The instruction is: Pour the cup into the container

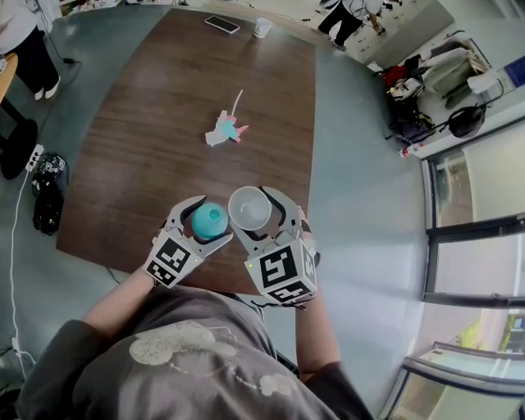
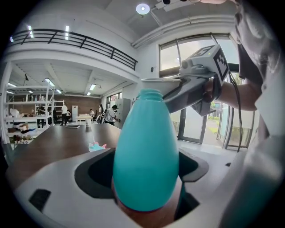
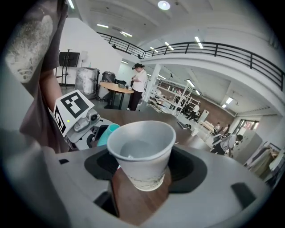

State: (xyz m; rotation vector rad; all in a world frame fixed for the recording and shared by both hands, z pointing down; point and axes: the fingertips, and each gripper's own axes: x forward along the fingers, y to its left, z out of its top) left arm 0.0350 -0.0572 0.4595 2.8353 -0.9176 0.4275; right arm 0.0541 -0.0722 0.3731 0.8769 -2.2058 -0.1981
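A teal, egg-shaped container (image 1: 209,219) with a narrow open neck stands upright between the jaws of my left gripper (image 1: 215,218), which is shut on its body (image 2: 147,151). Just to its right, a white paper cup (image 1: 249,207) sits upright in my right gripper (image 1: 250,209), shut on its lower wall (image 3: 141,149). Both are held side by side above the near edge of the dark wooden table (image 1: 164,123). The cup's rim stands about level with the container's neck and nearly touches it. I cannot tell what lies in the cup.
A pink and teal paper toy (image 1: 225,130) lies mid-table. At the far end are a phone (image 1: 221,25) and another white cup (image 1: 262,27). Bags (image 1: 47,193) lie on the floor to the left. People stand far off in the hall.
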